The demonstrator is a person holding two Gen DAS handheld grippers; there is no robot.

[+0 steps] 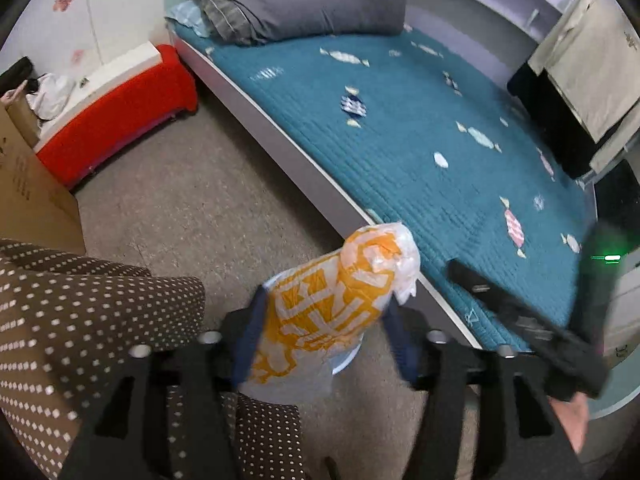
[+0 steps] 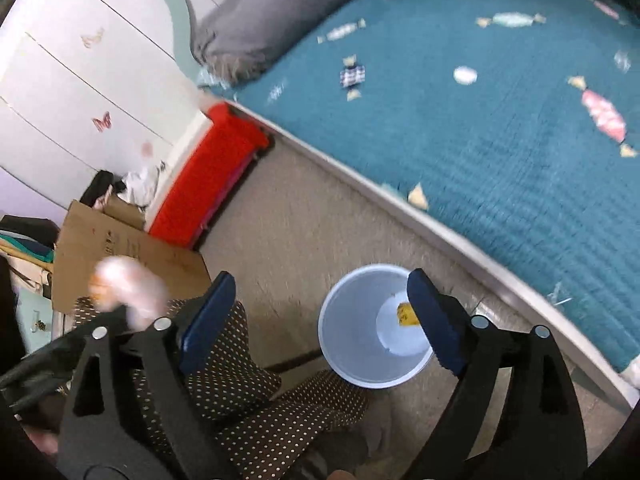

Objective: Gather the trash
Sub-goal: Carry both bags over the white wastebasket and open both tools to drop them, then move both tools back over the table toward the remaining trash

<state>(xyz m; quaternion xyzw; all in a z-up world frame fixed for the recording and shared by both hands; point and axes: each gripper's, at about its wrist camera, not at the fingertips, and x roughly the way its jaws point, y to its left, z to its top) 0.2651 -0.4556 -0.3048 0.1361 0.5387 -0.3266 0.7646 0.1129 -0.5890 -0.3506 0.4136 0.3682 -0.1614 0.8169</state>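
Note:
An orange-and-white plastic wrapper (image 1: 332,304) sits between the blue pads of my left gripper (image 1: 326,300). The jaws stand apart; the left pad (image 1: 250,340) touches the wrapper, and the right pad (image 1: 400,344) looks just clear of it. A sliver of the pale blue bin (image 1: 346,360) shows right under the wrapper. In the right wrist view the bin (image 2: 340,344) stands on the floor with a yellow scrap (image 2: 406,314) at its bottom. My right gripper (image 2: 320,276) hangs above it, open wide and empty. The wrapper (image 2: 128,288) shows there as a blur at the left.
A bed with a teal quilt (image 1: 420,140) and grey pillow (image 1: 296,0) runs along the right. A red bench (image 1: 120,112) and a cardboard box (image 2: 120,248) stand at the left. A person's legs in dotted brown trousers (image 1: 92,320) are beside the bin.

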